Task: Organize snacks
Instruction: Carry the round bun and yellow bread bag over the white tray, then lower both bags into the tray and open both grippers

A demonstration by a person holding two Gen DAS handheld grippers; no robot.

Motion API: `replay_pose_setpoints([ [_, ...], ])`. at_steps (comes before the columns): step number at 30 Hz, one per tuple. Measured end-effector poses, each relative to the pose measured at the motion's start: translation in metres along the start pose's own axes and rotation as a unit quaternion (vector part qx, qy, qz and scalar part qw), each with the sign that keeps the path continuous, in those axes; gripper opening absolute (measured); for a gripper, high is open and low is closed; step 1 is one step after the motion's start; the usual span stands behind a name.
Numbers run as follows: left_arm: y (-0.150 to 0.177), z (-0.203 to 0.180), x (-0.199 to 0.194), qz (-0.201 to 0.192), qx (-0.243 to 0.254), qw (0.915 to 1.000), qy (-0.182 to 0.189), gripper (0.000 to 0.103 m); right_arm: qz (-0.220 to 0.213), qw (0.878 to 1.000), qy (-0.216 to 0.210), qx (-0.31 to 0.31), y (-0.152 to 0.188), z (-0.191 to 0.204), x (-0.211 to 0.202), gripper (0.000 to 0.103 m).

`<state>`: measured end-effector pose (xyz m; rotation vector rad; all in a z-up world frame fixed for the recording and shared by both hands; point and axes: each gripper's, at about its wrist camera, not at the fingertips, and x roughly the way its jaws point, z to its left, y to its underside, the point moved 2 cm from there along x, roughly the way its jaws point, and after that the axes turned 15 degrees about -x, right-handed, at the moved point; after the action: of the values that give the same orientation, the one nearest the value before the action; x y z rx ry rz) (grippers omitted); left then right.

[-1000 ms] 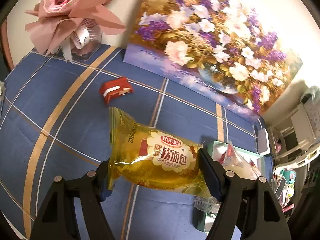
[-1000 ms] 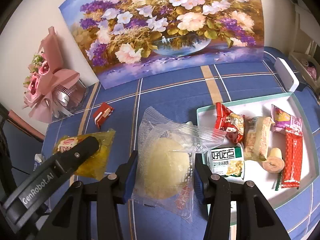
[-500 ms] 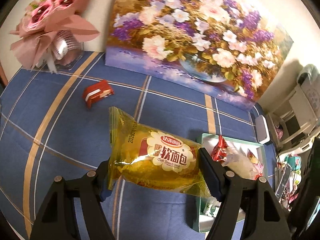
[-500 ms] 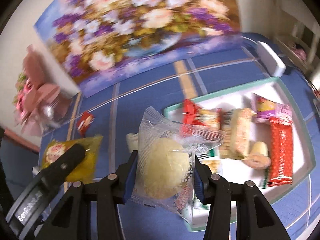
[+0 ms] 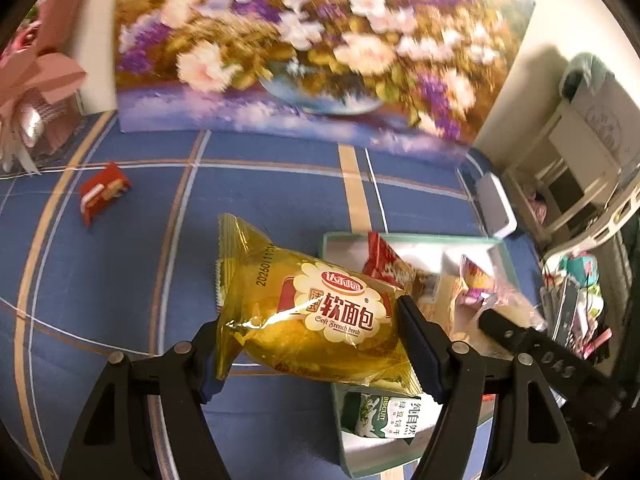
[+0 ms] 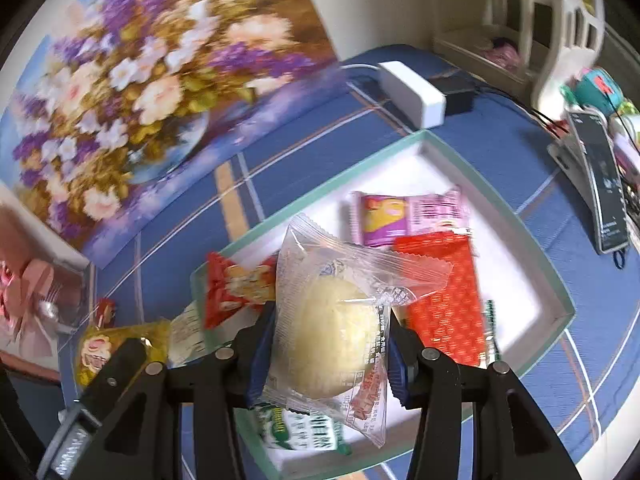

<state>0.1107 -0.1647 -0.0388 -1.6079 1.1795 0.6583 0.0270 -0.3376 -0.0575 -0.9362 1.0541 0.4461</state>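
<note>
Both claws have moved to the right since the earlier pictures, so the white tray point(image 6: 520, 236) now lies under them instead of off to the side. Nearest in the left wrist view, the left claw point(image 5: 308, 344) is closed on the yellow bread bag point(image 5: 312, 320) and holds it in the air, tilted, with its right end over the tray's left edge. In the right wrist view, the right claw point(image 6: 326, 354) is closed on the clear bun packet point(image 6: 332, 324) and holds it above the tray, over the red packets point(image 6: 444, 300) and the green biscuit pack point(image 6: 300, 428). Farther off, a small red snack point(image 5: 104, 194) lies alone on the blue checked desk point(image 5: 260, 192). Behind it the flower painting point(image 5: 300, 40) leans against the wall, blurred.
</note>
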Motion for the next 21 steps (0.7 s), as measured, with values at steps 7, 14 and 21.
replay_pose_setpoints([
  [7, 0.011, -0.012, 0.031, 0.028, 0.018, 0.9994, -0.007, 0.076, 0.013, 1.0, 0.005, 0.018, 0.002, -0.015, 0.011, 0.051],
  [14, 0.016, -0.027, 0.049, 0.041, 0.036, 0.9985, 0.002, 0.076, 0.019, 1.0, 0.016, 0.018, 0.002, -0.02, 0.017, 0.051],
  [21, 0.018, -0.041, 0.062, 0.046, 0.055, 0.9974, 0.007, 0.076, 0.017, 1.0, 0.016, 0.019, -0.002, -0.024, 0.024, 0.051],
])
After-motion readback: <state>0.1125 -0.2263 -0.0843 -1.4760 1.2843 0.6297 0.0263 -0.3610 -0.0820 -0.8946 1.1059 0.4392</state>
